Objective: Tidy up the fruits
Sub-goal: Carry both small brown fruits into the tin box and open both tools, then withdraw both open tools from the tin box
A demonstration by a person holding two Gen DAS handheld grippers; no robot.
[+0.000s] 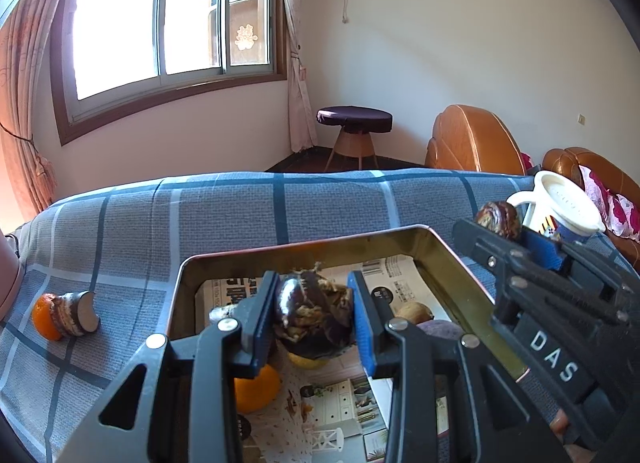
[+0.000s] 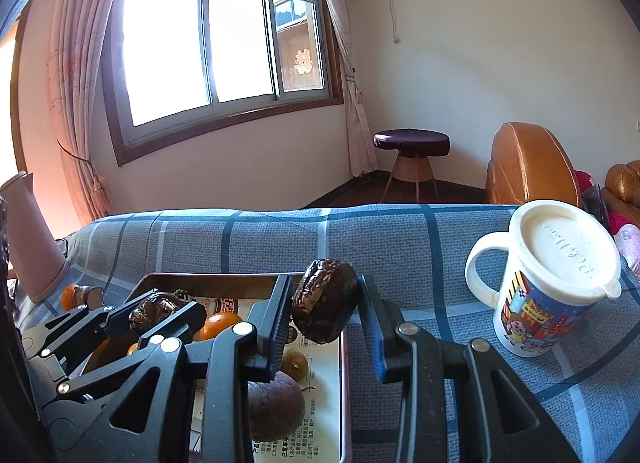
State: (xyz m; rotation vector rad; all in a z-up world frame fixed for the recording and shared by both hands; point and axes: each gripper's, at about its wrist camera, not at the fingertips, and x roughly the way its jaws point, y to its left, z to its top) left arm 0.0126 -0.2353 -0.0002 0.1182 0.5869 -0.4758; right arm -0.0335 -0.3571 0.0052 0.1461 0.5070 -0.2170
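My left gripper (image 1: 314, 321) is shut on a dark, dried, shrivelled fruit (image 1: 310, 313) and holds it over the metal tray (image 1: 304, 245), which is lined with newspaper. The left gripper also shows in the right wrist view (image 2: 160, 313). My right gripper (image 2: 326, 313) is shut on a dark brown wrinkled round fruit (image 2: 324, 301) above the tray's right edge (image 2: 345, 383); it also shows in the left wrist view (image 1: 500, 223). In the tray lie an orange (image 1: 256, 389), a purple passion fruit (image 2: 274, 403) and a brown fruit (image 1: 414, 311).
A blue checked cloth (image 1: 280, 207) covers the table. An orange (image 1: 46, 317) and a cut dark fruit (image 1: 78, 313) lie left of the tray. A white lidded mug (image 2: 548, 279) stands at the right. A pink jug (image 2: 30, 237) stands at far left.
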